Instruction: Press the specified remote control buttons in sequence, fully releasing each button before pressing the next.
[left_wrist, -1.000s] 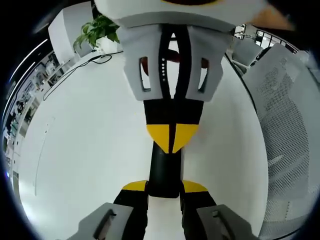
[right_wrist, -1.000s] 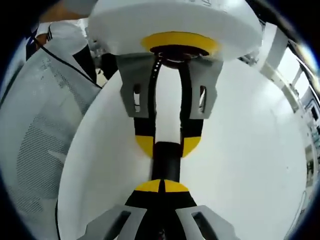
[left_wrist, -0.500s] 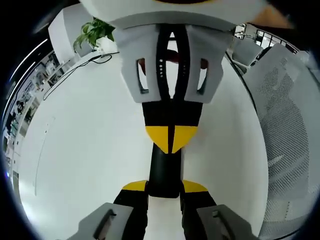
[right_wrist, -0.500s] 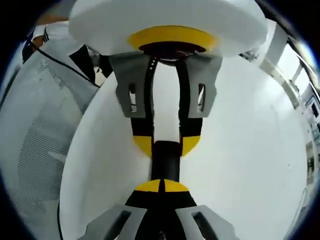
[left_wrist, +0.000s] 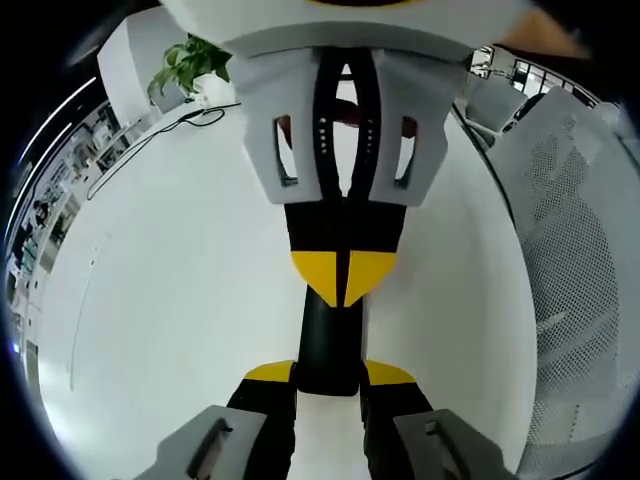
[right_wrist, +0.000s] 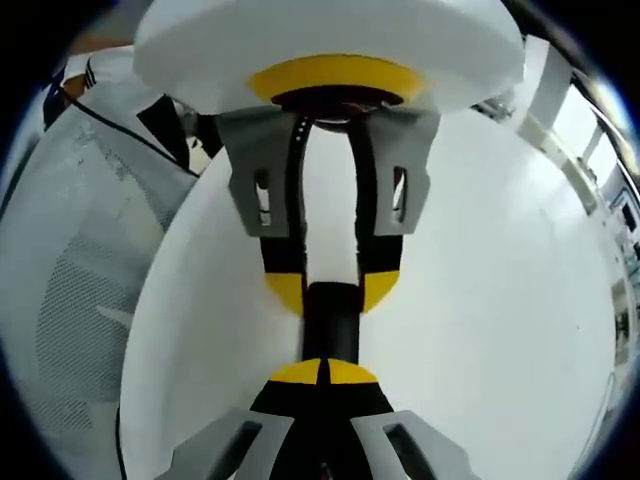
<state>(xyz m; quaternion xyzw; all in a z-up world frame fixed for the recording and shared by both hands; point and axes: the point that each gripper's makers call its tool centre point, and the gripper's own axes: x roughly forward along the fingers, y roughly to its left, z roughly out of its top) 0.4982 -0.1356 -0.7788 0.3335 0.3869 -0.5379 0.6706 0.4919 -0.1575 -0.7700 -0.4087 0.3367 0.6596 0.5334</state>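
Remote (left_wrist: 328, 345) clamped at near end by left gripper (left_wrist: 330, 378); right gripper (left_wrist: 344, 270), tips pinched together, pressed on far half. Little shifted since half-second ago: press judged sustained, release outstanding. White table (left_wrist: 180, 280) beneath.

White table under my grippers.
I see a white table (left_wrist: 180, 290) spreading wide to my left, with a black cable (left_wrist: 150, 140) looping on its far left part near a potted plant (left_wrist: 188, 62); a black remote (left_wrist: 328, 340) lies along its middle.
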